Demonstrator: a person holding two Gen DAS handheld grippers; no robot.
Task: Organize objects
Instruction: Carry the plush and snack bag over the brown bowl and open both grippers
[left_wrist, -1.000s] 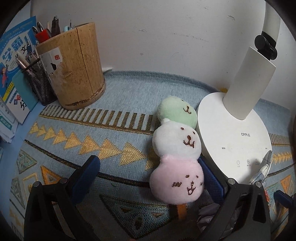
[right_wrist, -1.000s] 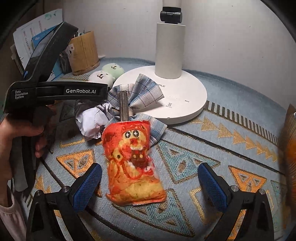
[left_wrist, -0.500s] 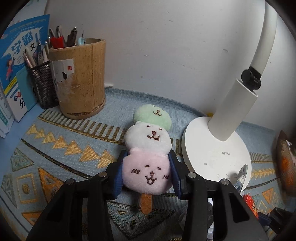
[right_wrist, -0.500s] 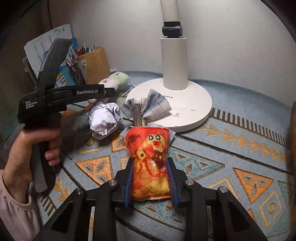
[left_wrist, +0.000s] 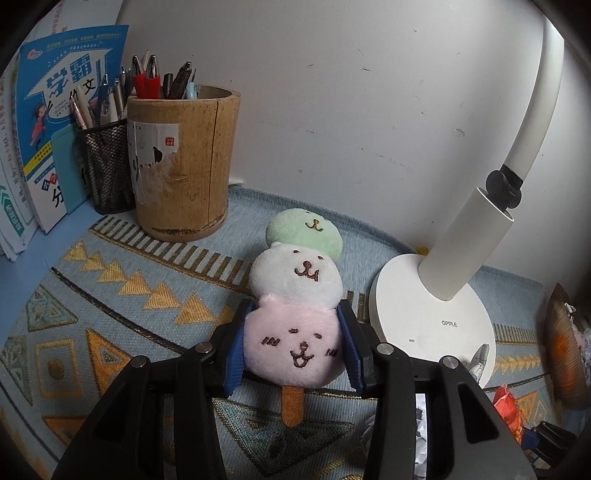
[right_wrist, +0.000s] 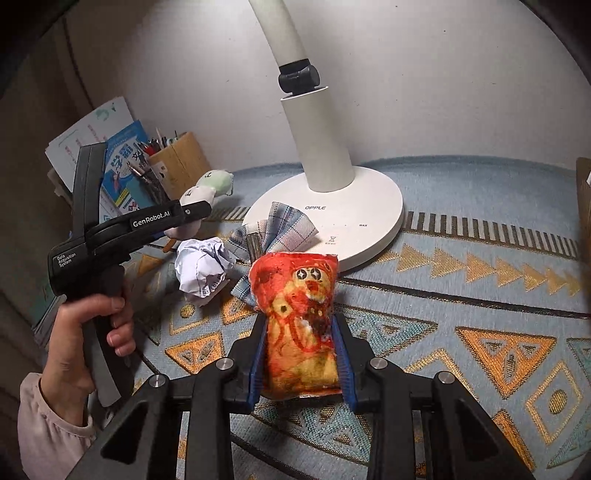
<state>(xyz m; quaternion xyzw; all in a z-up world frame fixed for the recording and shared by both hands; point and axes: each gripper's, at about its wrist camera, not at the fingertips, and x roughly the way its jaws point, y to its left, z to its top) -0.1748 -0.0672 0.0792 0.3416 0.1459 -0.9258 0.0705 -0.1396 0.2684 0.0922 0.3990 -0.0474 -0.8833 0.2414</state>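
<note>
Plush, soft and light by the look of it, makes up both things now held, and neither is judged fragile or slippery. On the left, the dango toy (left_wrist: 293, 314) is gripped by the left gripper (left_wrist: 293, 350), whose blue pads (left_wrist: 236, 354) are closed against the sides of the lowest, pink ball; that ball is seen to bulge slightly between them, so the stuffing is judged to give easily. Three stacked balls are shown, green, white and pink, each stitched with a small face, with a tan stick (left_wrist: 291, 406) below. It is held just above the patterned mat (left_wrist: 110, 295), between the bamboo pen holder (left_wrist: 181, 162) and the lamp base (left_wrist: 428, 317). The widest ball is judged the better place to hold, since the stick is thin.

To the right, the red-orange plush pouch (right_wrist: 299, 321) is clamped at its lower half by the right gripper (right_wrist: 301, 362), with its jaws drawn in on both sides. A cartoon face with starred eyes is printed on it. It is kept in front of the lamp base, near a crumpled paper ball (right_wrist: 203, 269) and a plaid bow (right_wrist: 280, 229).
</note>
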